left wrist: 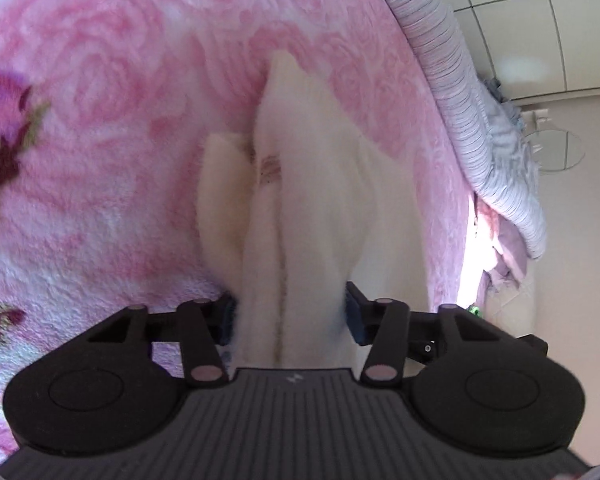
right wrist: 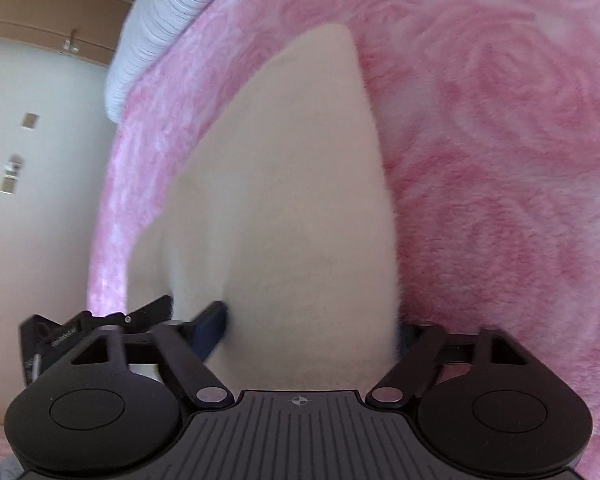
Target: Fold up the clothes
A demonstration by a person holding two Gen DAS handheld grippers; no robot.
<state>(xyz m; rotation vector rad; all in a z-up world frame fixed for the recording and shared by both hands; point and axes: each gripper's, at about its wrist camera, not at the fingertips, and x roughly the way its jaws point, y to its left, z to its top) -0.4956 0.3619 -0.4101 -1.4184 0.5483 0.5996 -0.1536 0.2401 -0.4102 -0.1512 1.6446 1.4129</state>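
Observation:
A fluffy cream-white garment (left wrist: 312,184) lies bunched in long folds on a pink rose-patterned blanket (left wrist: 100,80). Its near end runs back between the blue pads (left wrist: 228,316) of my left gripper (left wrist: 290,316), which press on it from both sides. In the right wrist view the same garment (right wrist: 292,184) spreads as a broad pointed flap over the blanket (right wrist: 500,140). My right gripper (right wrist: 306,328) is shut on its near edge. The left pad (right wrist: 214,324) digs into the cloth, and the cloth hides the right pad.
A striped grey-lilac quilt (left wrist: 460,92) (right wrist: 160,20) is heaped along the bed's edge. Beyond it are a pale wall (right wrist: 40,200) and tiles (left wrist: 540,20). Dark purple flowers (left wrist: 4,132) mark the blanket at the left. A black gripper part (right wrist: 80,328) shows beside my right gripper.

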